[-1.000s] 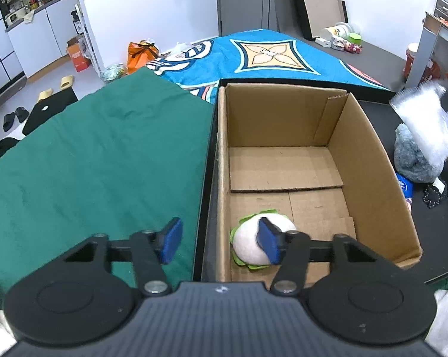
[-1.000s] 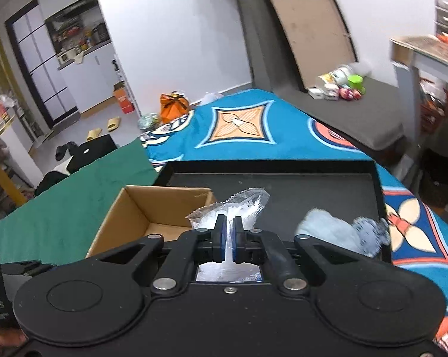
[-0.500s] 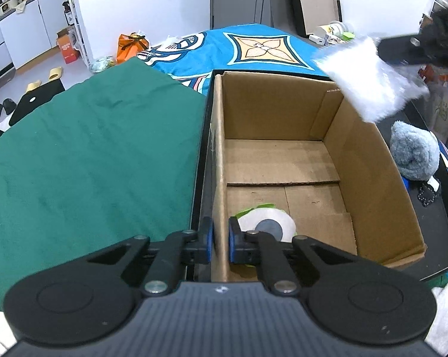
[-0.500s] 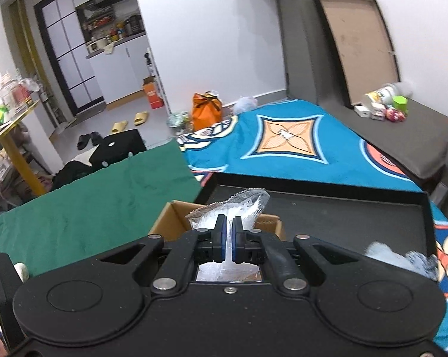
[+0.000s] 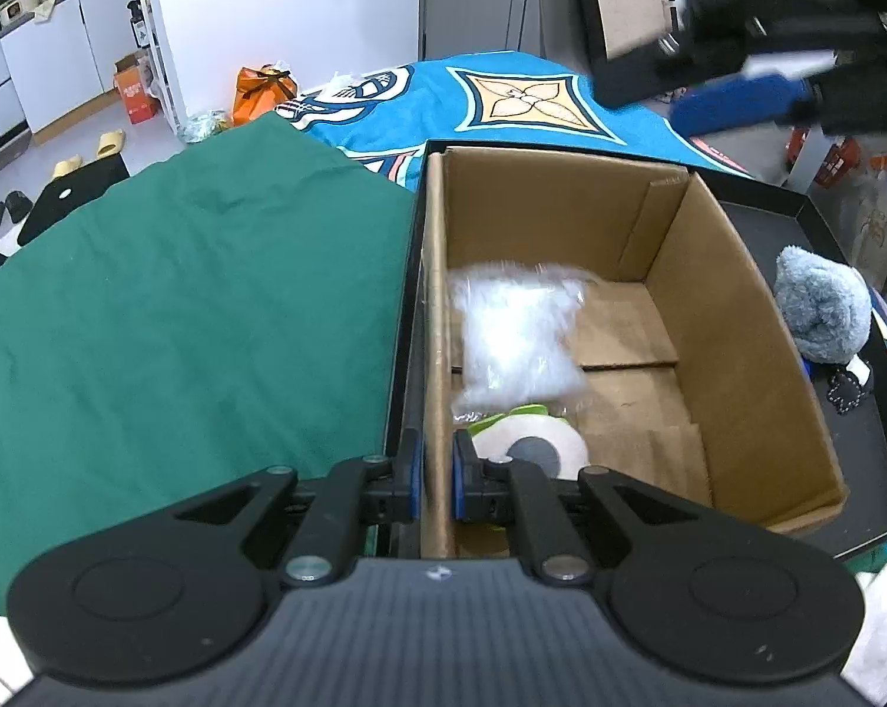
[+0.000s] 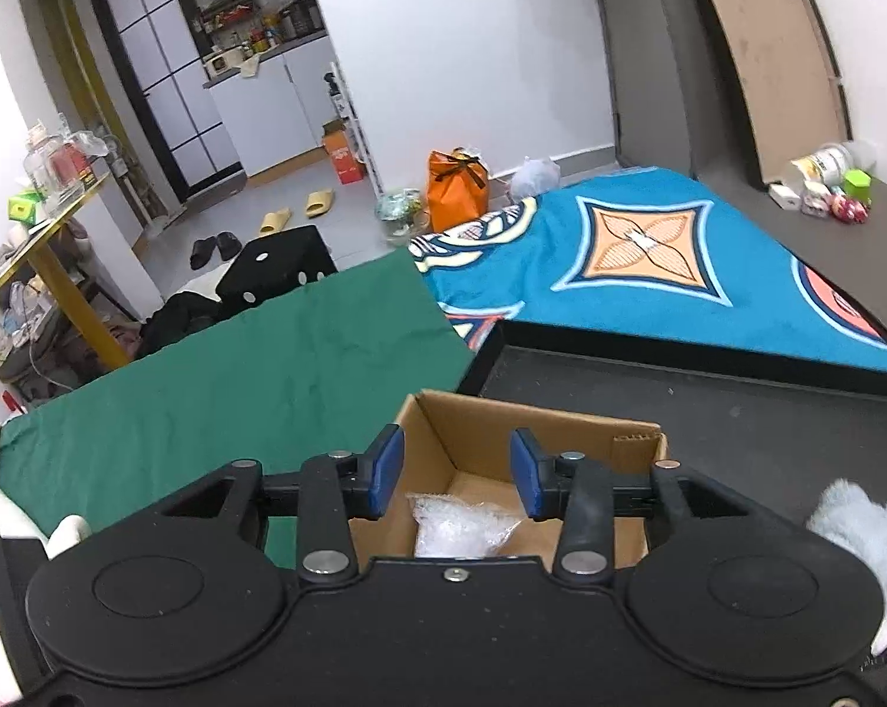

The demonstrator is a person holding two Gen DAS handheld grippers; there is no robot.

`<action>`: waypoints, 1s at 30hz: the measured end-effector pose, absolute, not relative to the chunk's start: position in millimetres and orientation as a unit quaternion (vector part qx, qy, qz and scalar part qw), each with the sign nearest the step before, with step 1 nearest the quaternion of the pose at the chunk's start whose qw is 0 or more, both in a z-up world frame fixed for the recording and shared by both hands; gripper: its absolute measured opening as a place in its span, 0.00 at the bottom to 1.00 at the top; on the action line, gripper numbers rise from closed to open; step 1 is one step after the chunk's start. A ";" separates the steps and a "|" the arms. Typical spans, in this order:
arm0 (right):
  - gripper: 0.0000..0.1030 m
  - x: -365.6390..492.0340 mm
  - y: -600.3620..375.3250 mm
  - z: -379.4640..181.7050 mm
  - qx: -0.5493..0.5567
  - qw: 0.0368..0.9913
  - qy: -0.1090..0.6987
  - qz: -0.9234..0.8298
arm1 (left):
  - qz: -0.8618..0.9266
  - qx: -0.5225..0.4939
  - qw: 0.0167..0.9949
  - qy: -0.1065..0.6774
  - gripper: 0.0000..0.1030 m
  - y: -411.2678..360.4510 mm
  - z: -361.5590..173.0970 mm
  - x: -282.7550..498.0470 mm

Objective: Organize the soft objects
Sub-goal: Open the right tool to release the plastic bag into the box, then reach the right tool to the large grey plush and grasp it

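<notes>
An open cardboard box [image 5: 708, 306] stands on a black tray [image 5: 867, 471]. My left gripper [image 5: 434, 486] is shut on the box's left wall at its near end. A clear plastic bag of white stuffing [image 5: 514, 336] lies blurred inside the box, above a white and green plush [image 5: 532, 448]. My right gripper [image 6: 458, 471] is open and empty above the box [image 6: 502, 430], with the bag [image 6: 461, 530] below it; it also shows in the left wrist view [image 5: 755, 88] at top right. A grey-blue plush [image 5: 820, 306] lies on the tray right of the box.
A green cloth [image 5: 178, 306] covers the surface left of the box. A blue patterned blanket [image 6: 649, 259] lies beyond the tray. A small black item [image 5: 850, 389] lies by the grey-blue plush. White fabric [image 5: 879, 624] sits at the near right.
My right gripper has opened and let go of the bag, which has dropped into the box. My left gripper closed on the box's left wall and stays there.
</notes>
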State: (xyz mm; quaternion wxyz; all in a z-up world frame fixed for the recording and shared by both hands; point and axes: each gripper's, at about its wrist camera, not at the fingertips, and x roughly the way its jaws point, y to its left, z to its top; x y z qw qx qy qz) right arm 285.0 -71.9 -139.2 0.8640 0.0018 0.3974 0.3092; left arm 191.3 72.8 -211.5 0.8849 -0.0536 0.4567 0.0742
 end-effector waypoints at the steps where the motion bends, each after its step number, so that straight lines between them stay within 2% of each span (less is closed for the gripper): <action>1: 0.39 284.0 -75.6 -140.0 0.002 0.865 0.400 0.303 | 0.075 -0.053 0.885 0.457 0.09 72.4 -211.1 191.7; 10: 0.39 277.5 -131.1 -144.2 0.020 0.885 0.398 0.241 | 0.083 -0.046 0.885 0.455 0.16 69.7 -203.7 191.2; 14: 0.40 277.4 -157.7 -151.4 0.022 0.890 0.404 0.212 | 0.087 -0.039 0.885 0.455 0.37 64.7 -201.8 192.4; 17: 0.41 277.6 -173.7 -158.9 0.014 0.892 0.412 0.185 | 0.084 -0.035 0.887 0.452 0.45 60.4 -199.6 191.4; 19: 0.44 277.5 -186.4 -161.8 0.026 0.894 0.413 0.170 | 0.080 -0.030 0.888 0.452 0.49 57.3 -198.7 191.5; 21: 0.53 277.5 -199.5 -164.8 0.042 0.898 0.411 0.152 | 0.080 -0.019 0.887 0.453 0.52 53.8 -197.9 193.5; 28: 0.62 281.5 -222.4 -179.3 0.047 0.899 0.420 0.116 | 0.086 -0.002 0.888 0.451 0.62 46.0 -193.8 198.9; 30: 0.68 282.3 -224.4 -181.3 0.044 0.900 0.419 0.113 | 0.088 -0.001 0.887 0.453 0.64 44.1 -194.7 200.0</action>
